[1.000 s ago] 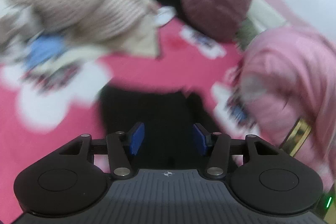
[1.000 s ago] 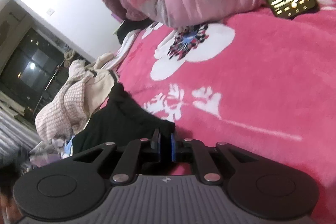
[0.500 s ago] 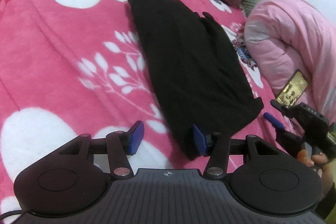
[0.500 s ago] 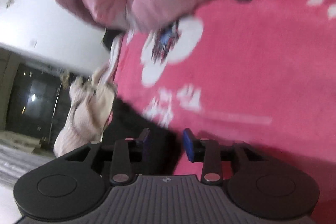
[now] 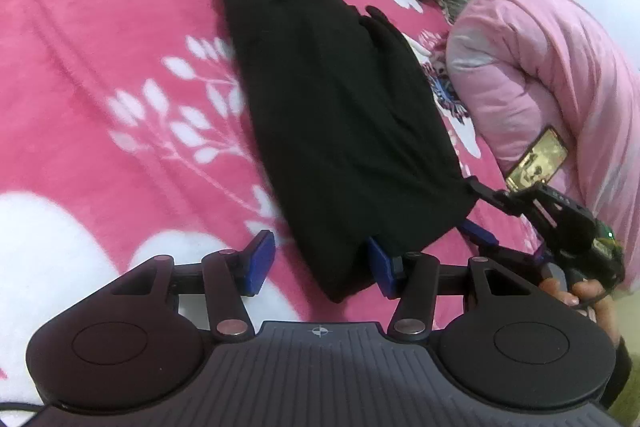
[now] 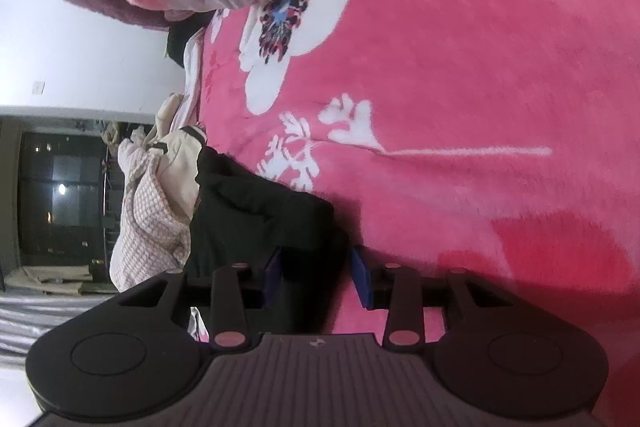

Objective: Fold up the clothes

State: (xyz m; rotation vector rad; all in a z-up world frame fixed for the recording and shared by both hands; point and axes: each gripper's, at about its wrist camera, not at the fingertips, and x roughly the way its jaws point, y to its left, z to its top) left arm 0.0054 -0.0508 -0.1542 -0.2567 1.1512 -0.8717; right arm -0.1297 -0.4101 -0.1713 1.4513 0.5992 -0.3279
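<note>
Jaws of left gripper (image 5: 316,265) wide apart at frame bottom, straddling near corner of black garment (image 5: 336,115). Right gripper (image 5: 476,211), clamped on hem a second ago, now spread at lower right. Garment lies long and narrow up bed (image 5: 120,87): lengthwise fold laid, released.

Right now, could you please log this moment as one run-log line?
stage: fold clothes | black garment: flat on pink blanket | left gripper: open at near corner | right gripper: open over edge
</note>
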